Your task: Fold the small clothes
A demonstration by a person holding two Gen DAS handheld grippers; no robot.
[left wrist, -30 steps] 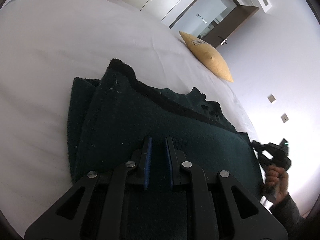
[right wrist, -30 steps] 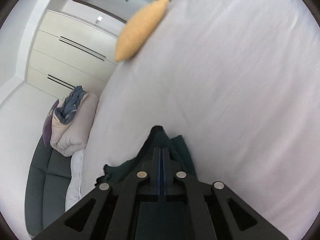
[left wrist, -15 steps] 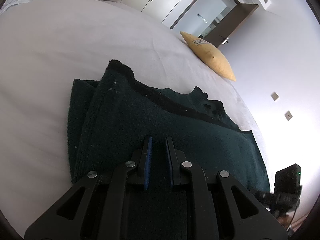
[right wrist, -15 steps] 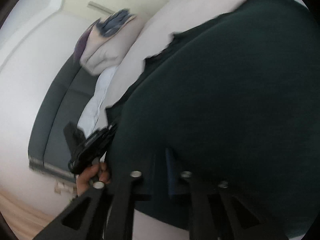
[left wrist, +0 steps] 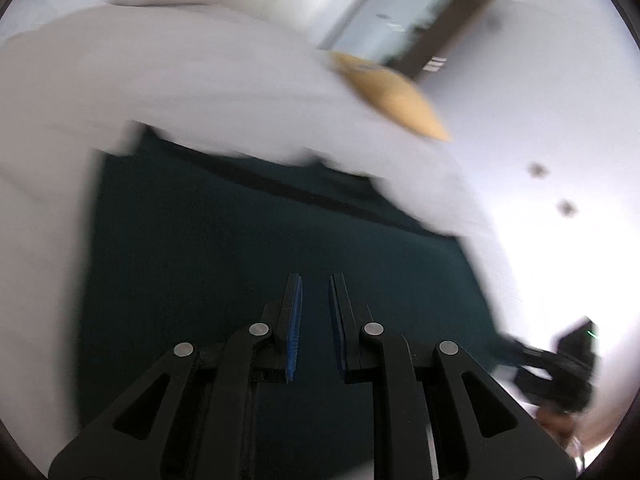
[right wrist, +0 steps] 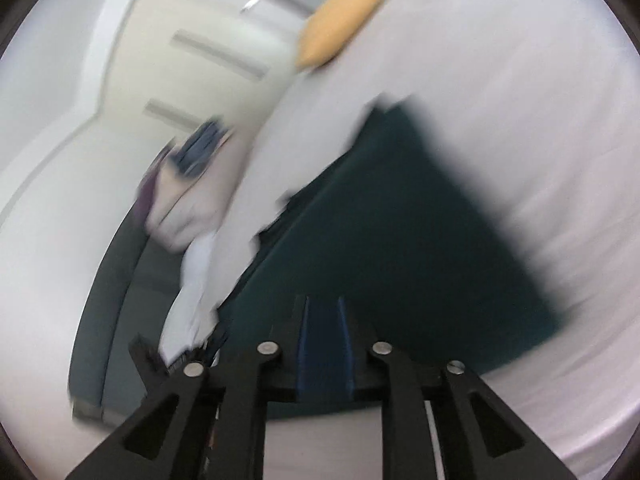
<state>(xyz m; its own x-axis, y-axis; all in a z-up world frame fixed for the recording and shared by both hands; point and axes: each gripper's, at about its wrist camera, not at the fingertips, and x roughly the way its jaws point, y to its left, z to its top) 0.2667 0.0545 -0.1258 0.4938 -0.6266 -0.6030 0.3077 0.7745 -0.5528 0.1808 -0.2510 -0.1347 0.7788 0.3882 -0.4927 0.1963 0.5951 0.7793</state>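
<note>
A dark green garment (left wrist: 256, 256) lies folded on the white bed (left wrist: 160, 80); it also shows in the right wrist view (right wrist: 420, 232). My left gripper (left wrist: 314, 284) is over the garment's near part, its blue-padded jaws slightly apart with nothing between them. My right gripper (right wrist: 324, 304) is open at the garment's near edge, jaws apart and empty. The right gripper also shows at the left wrist view's lower right (left wrist: 560, 364). Both views are blurred by motion.
A yellow pillow (left wrist: 396, 100) lies at the far side of the bed, also in the right wrist view (right wrist: 340, 28). A pile of bedding and clothes (right wrist: 184, 184) sits on a dark sofa (right wrist: 104, 280) beside the bed. Cupboards and a doorway stand behind.
The right gripper let go of the garment and opened, then drew back to its near edge. The left gripper's jaws opened a little wider and the camera shifted.
</note>
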